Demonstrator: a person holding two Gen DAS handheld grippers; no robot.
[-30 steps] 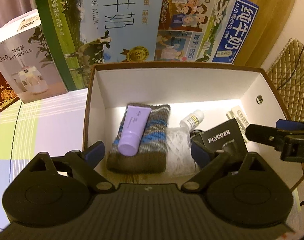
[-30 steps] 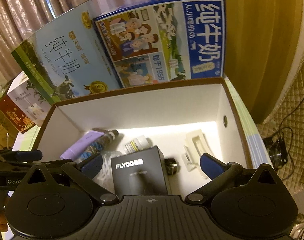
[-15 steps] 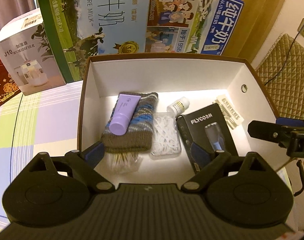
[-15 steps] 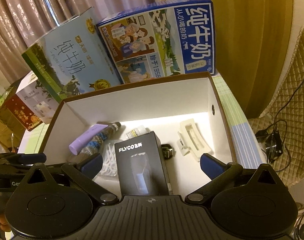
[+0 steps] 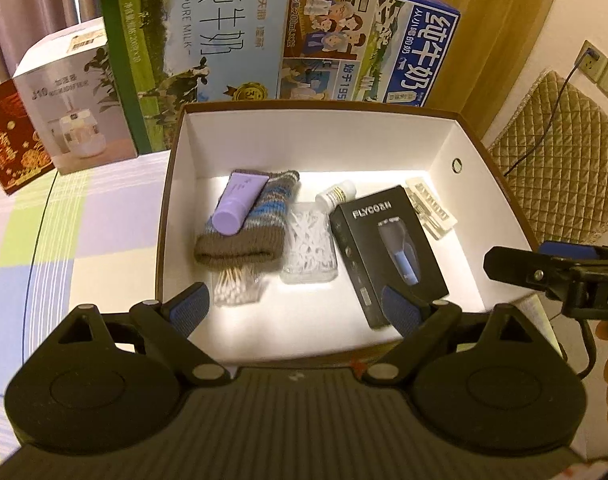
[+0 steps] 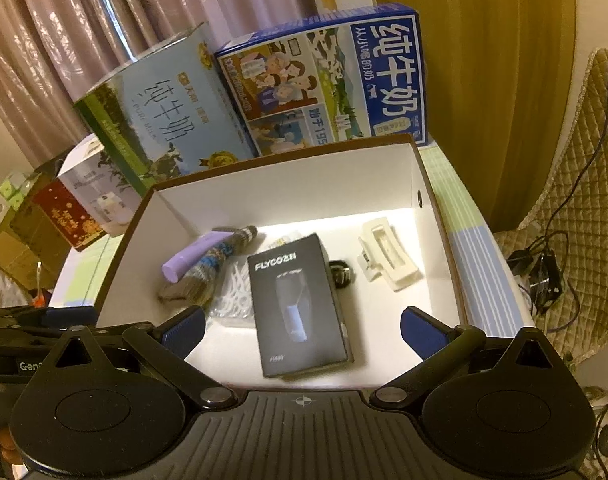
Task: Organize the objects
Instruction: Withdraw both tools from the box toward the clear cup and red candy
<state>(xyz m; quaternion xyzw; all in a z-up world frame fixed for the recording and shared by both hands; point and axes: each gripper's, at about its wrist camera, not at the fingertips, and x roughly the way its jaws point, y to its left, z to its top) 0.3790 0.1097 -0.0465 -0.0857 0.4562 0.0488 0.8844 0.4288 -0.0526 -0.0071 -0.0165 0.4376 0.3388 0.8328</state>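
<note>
We are hovering left gripper (image 5: 296, 304) and right gripper (image 6: 302, 326) over white open-topped cardboard box (image 5: 323, 140), both spread apart, gripping nothing. Black Flyco shaver carton (image 5: 387, 254) lying flat at 3 o'clock of striped knitted sock (image 5: 248, 224), likely sorted already.

Both grippers have drawn back and up from the brown-rimmed white cardboard box (image 5: 455, 140). In the left wrist view the left gripper (image 5: 298, 308) now sees a clear bag of cotton swabs (image 5: 236, 285) at 6 o'clock of the knitted striped sock (image 5: 260, 224). The right gripper (image 6: 302, 326) now shows the whole black FLYCO shaver carton (image 6: 298, 304), with the cream plastic clip (image 6: 387, 258) at its 2 o'clock.
</note>
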